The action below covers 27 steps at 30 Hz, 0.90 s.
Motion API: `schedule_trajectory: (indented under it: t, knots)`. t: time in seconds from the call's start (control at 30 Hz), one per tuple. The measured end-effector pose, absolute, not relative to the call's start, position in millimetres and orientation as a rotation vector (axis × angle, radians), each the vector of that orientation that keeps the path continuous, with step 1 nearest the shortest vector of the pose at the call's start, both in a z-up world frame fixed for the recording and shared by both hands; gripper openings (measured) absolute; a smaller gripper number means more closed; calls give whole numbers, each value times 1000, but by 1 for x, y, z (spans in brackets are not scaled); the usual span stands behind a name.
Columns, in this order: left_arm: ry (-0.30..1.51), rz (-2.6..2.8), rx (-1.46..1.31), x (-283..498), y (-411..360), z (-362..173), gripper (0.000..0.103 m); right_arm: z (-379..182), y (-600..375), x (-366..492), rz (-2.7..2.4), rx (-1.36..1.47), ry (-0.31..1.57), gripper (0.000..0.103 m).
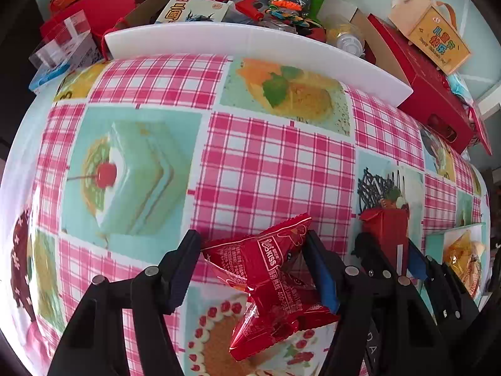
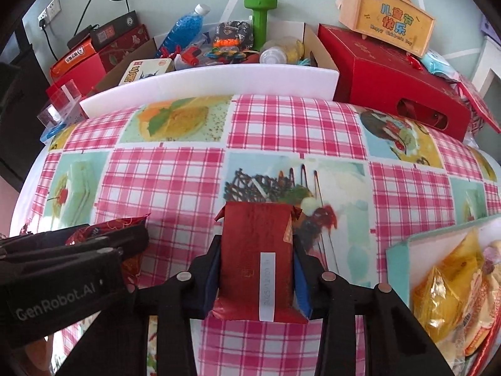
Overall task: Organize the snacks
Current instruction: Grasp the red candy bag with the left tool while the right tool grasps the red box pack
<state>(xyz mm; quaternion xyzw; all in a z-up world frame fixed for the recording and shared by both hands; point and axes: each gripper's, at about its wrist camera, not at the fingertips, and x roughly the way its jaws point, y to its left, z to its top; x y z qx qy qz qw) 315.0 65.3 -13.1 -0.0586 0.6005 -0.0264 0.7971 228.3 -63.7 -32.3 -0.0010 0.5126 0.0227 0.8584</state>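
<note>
our left tool [image 1: 253, 258] pinches a red "kiss" snack packet [image 1: 269, 285]; just right of it, our right tool [image 2: 256, 269] clamps a red pouch [image 2: 255, 260] with a date sticker.

I see a pink plaid tablecloth [image 2: 175, 175] with cake prints. Far edge: white foam board [image 2: 213, 83], behind it a cardboard box [image 2: 319, 50] of clutter, green dumbbell [image 2: 260, 15], blue-bead bottle [image 2: 183, 28]. Far right a red gift box [image 2: 385, 75] with an orange carry box [image 2: 391, 28] on top.
</note>
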Motion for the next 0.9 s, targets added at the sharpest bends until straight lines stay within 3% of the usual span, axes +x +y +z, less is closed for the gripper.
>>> schedule_trajectory:
  t: [0.9]
  knots:
    - [1215,42,-385,157,50,-11,64,9,-123,120,-13,175,1047,42]
